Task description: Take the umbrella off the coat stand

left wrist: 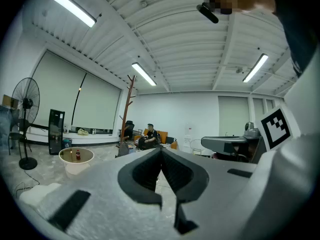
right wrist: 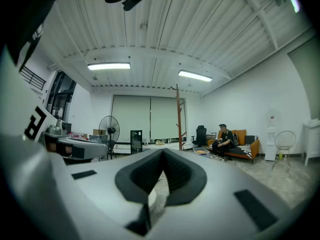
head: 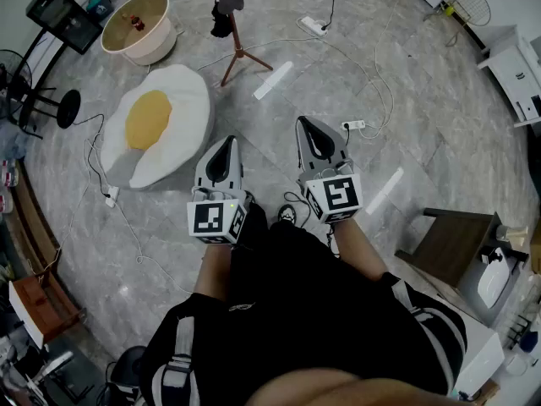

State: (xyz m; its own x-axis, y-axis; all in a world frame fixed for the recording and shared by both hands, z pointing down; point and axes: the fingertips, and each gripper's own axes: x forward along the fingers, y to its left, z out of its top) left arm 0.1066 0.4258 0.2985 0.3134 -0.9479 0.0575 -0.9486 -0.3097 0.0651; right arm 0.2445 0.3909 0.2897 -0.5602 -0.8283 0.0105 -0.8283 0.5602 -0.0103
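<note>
A brown wooden coat stand [head: 233,45] rises on three legs at the far middle of the floor, with a dark bundle, seemingly the umbrella [head: 224,13], hanging near its top. The stand's pole also shows in the left gripper view [left wrist: 128,109] and in the right gripper view [right wrist: 178,116], far ahead. My left gripper [head: 227,142] and right gripper [head: 303,123] are held side by side in front of the person's body, well short of the stand. Both are shut and hold nothing, their tips meeting [left wrist: 161,149] [right wrist: 162,151].
A white and yellow egg-shaped cushion [head: 161,121] lies left of the stand, with a round tub [head: 139,25] behind it. Power strips [head: 311,25] and cables cross the floor. A dark low table [head: 452,244] stands at right. A person [right wrist: 221,140] sits on an orange sofa; a fan [left wrist: 25,116] stands left.
</note>
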